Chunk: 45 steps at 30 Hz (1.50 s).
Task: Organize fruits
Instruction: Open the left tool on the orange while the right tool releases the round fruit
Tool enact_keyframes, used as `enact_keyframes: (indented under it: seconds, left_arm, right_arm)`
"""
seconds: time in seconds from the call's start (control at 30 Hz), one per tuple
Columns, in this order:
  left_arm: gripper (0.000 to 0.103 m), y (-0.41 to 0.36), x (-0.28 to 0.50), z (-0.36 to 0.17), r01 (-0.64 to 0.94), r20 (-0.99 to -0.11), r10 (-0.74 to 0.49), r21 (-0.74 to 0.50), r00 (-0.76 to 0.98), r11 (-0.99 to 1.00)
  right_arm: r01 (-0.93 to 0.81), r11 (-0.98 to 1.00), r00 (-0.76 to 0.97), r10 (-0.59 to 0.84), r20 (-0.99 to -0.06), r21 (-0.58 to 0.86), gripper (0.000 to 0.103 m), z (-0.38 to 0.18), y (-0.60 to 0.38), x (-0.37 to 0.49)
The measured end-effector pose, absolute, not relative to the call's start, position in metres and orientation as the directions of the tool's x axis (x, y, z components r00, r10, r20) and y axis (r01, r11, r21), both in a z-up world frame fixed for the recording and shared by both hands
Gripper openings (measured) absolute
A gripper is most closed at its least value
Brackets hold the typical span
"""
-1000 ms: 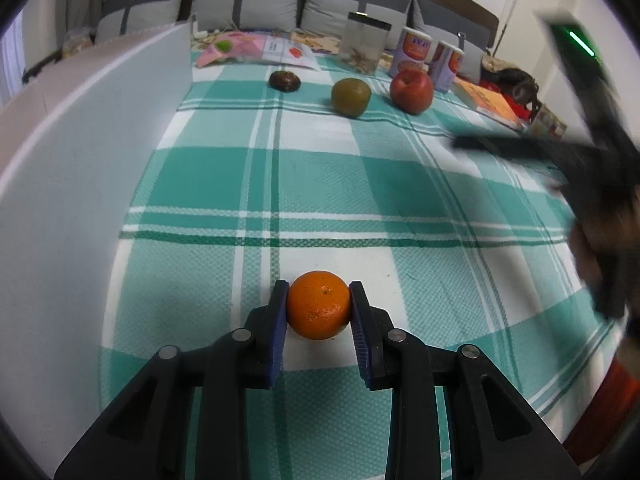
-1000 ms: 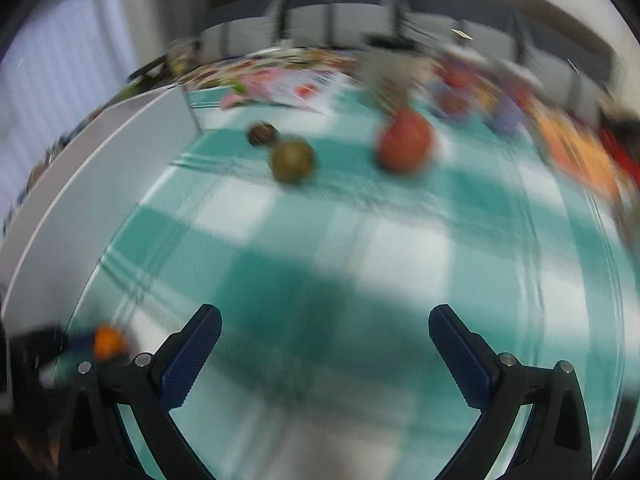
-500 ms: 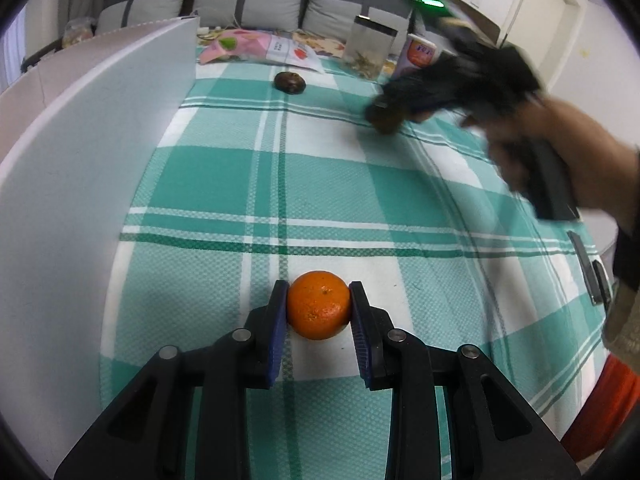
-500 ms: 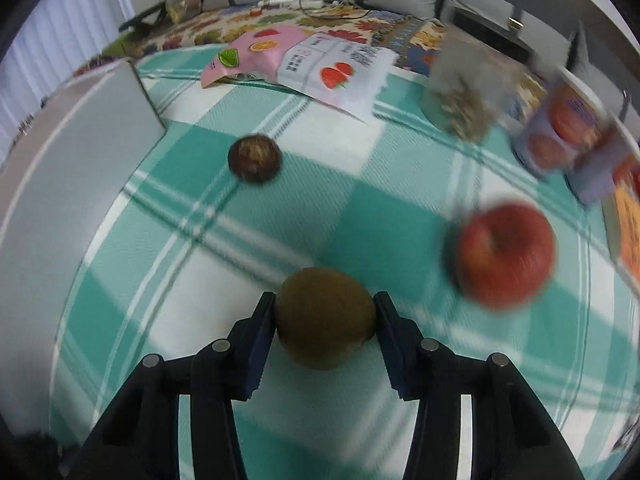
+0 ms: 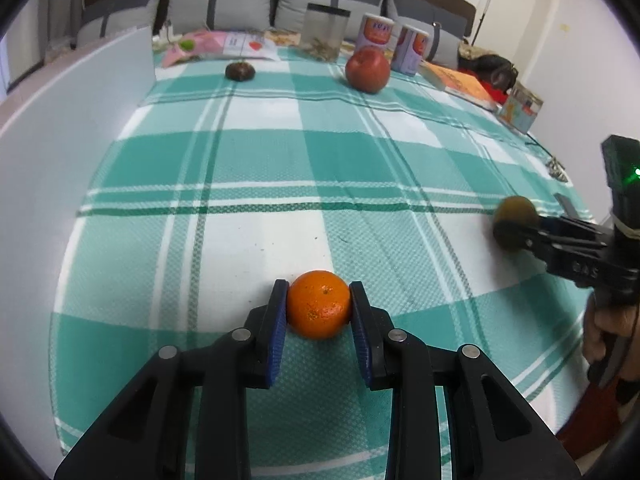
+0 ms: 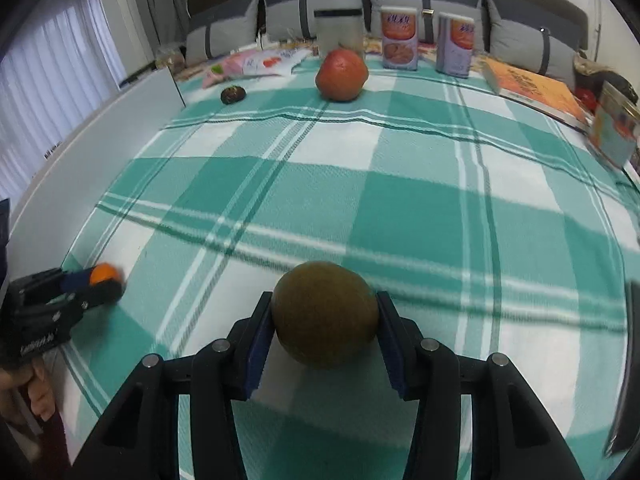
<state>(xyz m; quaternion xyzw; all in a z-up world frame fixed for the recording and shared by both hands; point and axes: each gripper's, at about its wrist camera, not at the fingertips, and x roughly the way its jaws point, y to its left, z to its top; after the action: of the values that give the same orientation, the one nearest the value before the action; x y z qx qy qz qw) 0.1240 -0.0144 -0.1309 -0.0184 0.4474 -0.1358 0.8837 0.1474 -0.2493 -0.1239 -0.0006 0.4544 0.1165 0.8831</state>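
My left gripper (image 5: pixel 319 310) is shut on a small orange (image 5: pixel 319 305) low over the green-and-white checked cloth (image 5: pixel 280 168); it also shows at the left edge of the right wrist view, left gripper (image 6: pixel 105 280) with the orange (image 6: pixel 102 273). My right gripper (image 6: pixel 324 322) is shut on a brown-green round fruit (image 6: pixel 325 314), seen at the right of the left wrist view as the brown-green fruit (image 5: pixel 514 216). A red apple (image 5: pixel 367 69) (image 6: pixel 341 74) and a small dark fruit (image 5: pixel 240 71) (image 6: pixel 232 94) lie at the far end of the cloth.
A white board (image 5: pixel 60 128) runs along the cloth's left side. At the back stand a clear jar (image 5: pixel 322 30), two printed cans (image 5: pixel 376 36), a snack bag (image 5: pixel 224 44), an orange book (image 5: pixel 460 80) and a tin (image 5: pixel 520 108). Grey cushions (image 6: pixel 224 28) lie behind.
The right gripper closed on the brown-green fruit at the far end and carried it back toward the near right of the cloth. The left gripper, still holding the orange, shifted slightly.
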Motion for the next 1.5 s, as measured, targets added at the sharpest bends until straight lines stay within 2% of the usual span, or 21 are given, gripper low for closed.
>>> enact_keyframes:
  seconds: [0.07,0.1,0.13,0.17,0.2,0.23,0.4,0.5,0.57,1.5]
  left_arm:
    - [0.037,-0.016,0.123,-0.132,0.220,-0.789,-0.242,-0.138,0.565,0.966]
    - [0.042,-0.016,0.122,-0.132,0.227,-0.788,-0.246,-0.138,0.564,0.964]
    - [0.057,-0.018,0.121,-0.132,0.235,-0.790,-0.248,-0.135,0.561,0.962]
    - [0.077,-0.020,0.120,-0.132,0.240,-0.794,-0.243,-0.126,0.557,0.962]
    - [0.086,-0.023,0.119,-0.133,0.237,-0.802,-0.221,-0.103,0.554,0.966]
    - [0.093,-0.024,0.118,-0.135,0.224,-0.808,-0.196,-0.082,0.555,0.971]
    - [0.096,-0.029,0.113,-0.139,0.238,-0.812,-0.155,-0.020,0.563,0.971]
    - [0.098,-0.031,0.113,-0.140,0.238,-0.814,-0.147,-0.011,0.562,0.971]
    - [0.099,-0.032,0.114,-0.140,0.240,-0.816,-0.147,-0.010,0.559,0.971]
    - [0.102,-0.034,0.115,-0.141,0.239,-0.817,-0.139,-0.001,0.560,0.971]
  right_arm:
    - [-0.190,0.975,0.556,0.200,-0.807,0.112,0.050,-0.125,-0.250,0.142]
    - [-0.189,0.976,0.547,0.193,-0.815,0.104,0.055,-0.126,-0.249,0.142]
    - [-0.192,0.977,0.546,0.182,-0.818,0.090,0.058,-0.126,-0.247,0.141]
    - [-0.191,0.979,0.547,0.165,-0.821,0.070,0.069,-0.126,-0.244,0.137]
    - [-0.187,0.981,0.541,0.149,-0.828,0.055,0.083,-0.127,-0.241,0.136]
    - [-0.179,0.983,0.537,0.131,-0.833,0.039,0.089,-0.128,-0.239,0.134]
    - [-0.141,0.990,0.546,0.053,-0.836,-0.030,0.092,-0.134,-0.240,0.113]
    - [-0.109,0.994,0.556,0.046,-0.830,-0.018,0.101,-0.137,-0.246,0.106]
    - [-0.103,0.995,0.562,0.049,-0.826,-0.012,0.103,-0.138,-0.247,0.104]
    - [-0.099,0.995,0.584,0.042,-0.811,-0.020,0.103,-0.139,-0.246,0.103]
